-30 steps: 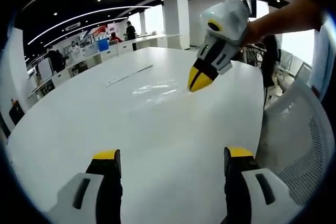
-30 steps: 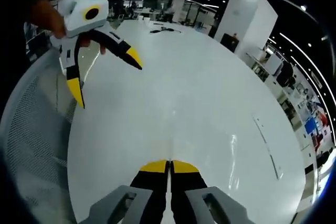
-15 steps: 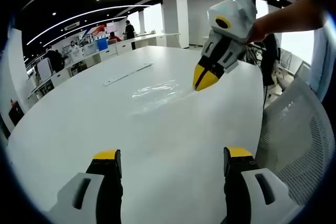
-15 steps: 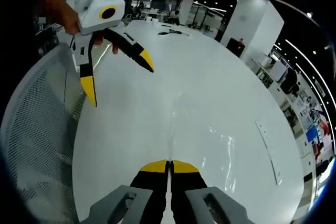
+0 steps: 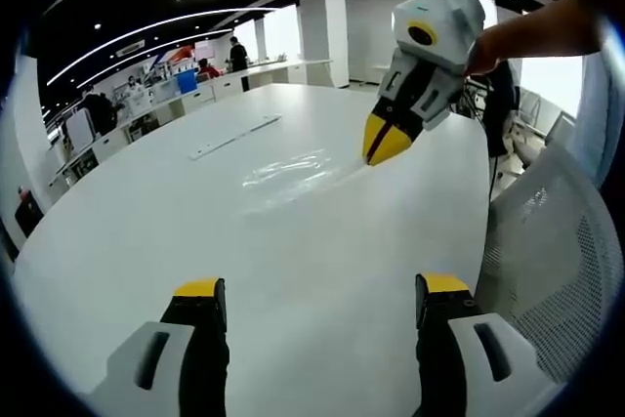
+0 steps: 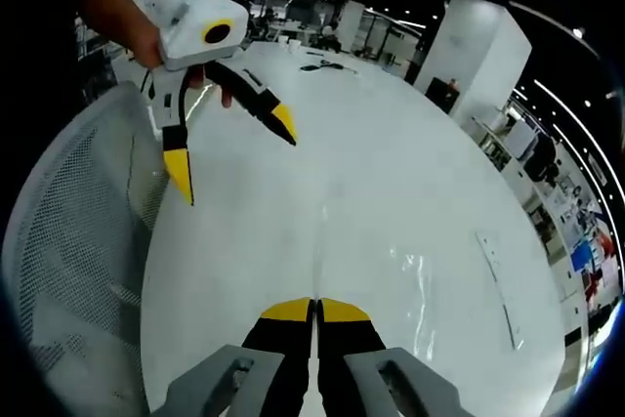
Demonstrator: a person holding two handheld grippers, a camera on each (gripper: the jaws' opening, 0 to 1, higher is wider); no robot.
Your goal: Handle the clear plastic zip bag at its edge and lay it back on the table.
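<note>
The clear zip bag (image 5: 293,169) lies mostly flat on the white table (image 5: 293,261), showing as faint glints (image 6: 412,266). My right gripper (image 5: 386,146) comes down from the upper right, shut at the bag's near edge and raised a little off the table. Its own view shows the jaws pressed together (image 6: 314,310), and a thin fold of plastic runs away from them. My left gripper (image 5: 322,288) stays open near the table's front with nothing between its fingers. It also appears open at the upper left of the right gripper view (image 6: 232,151), held by a hand.
A white mesh chair (image 5: 557,241) (image 6: 68,241) stands at the table's edge beside both grippers. A long white strip (image 5: 237,138) (image 6: 498,285) lies beyond the bag. Dark cables (image 6: 322,65) rest at the table's far end. Desks, a pillar and people are in the background.
The right gripper has risen slightly from the table at the bag's edge, still shut. The left gripper stays open and almost still.
</note>
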